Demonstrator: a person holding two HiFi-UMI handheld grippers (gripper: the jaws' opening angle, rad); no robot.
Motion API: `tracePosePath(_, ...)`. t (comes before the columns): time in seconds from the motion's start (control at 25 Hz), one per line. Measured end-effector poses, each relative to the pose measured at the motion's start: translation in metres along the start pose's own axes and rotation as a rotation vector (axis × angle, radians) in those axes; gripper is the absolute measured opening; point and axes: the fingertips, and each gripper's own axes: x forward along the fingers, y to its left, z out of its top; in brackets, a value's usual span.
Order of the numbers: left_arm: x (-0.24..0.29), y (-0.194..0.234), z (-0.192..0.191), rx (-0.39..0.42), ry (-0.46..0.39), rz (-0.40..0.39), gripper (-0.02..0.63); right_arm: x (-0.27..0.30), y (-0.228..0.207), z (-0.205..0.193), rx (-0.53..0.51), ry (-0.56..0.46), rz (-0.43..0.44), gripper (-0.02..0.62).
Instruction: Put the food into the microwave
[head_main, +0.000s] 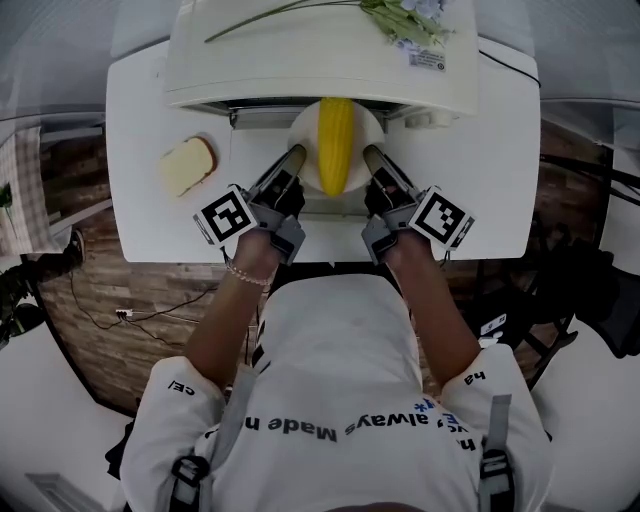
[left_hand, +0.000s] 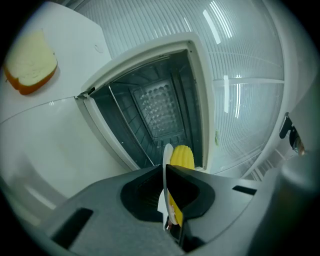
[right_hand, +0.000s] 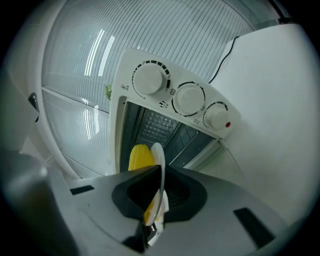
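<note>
A yellow corn cob (head_main: 335, 145) lies on a white plate (head_main: 301, 126) right at the mouth of the white microwave (head_main: 320, 55). My left gripper (head_main: 293, 158) is shut on the plate's left rim and my right gripper (head_main: 372, 155) is shut on its right rim. In the left gripper view the plate (left_hand: 164, 172) shows edge-on between the jaws of the left gripper (left_hand: 166, 200), with the corn (left_hand: 183, 157) beyond it and the dark open cavity (left_hand: 152, 112) ahead. The right gripper view likewise shows the plate (right_hand: 159, 167) edge-on in the right gripper (right_hand: 156, 200), beside the corn (right_hand: 139, 156).
A slice of bread (head_main: 187, 165) lies on the white table (head_main: 140, 110) left of the microwave; the left gripper view shows the bread (left_hand: 30, 65) too. Three control knobs (right_hand: 189, 98) sit beside the cavity. A flower stem (head_main: 400, 18) rests on the microwave's top.
</note>
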Motion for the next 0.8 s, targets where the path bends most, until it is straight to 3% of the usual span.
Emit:
tracePosePath(0.48,0.024,0.039,0.012,-0.066,0.002,0.017,0.018,0.035,-0.032,0.002,0.020,0.007,-0.044,0.021)
tracePosePath(0.64,0.029,0.053,0.014,-0.036,0.011,0.042,0.018,0.040,-0.041,0.004,0.026,0.006,-0.055,0.021)
tracePosePath(0.8,0.031,0.058,0.016,-0.057,0.000,0.052,0.018,0.044,-0.045,0.003,0.038,0.002,-0.063,0.021)
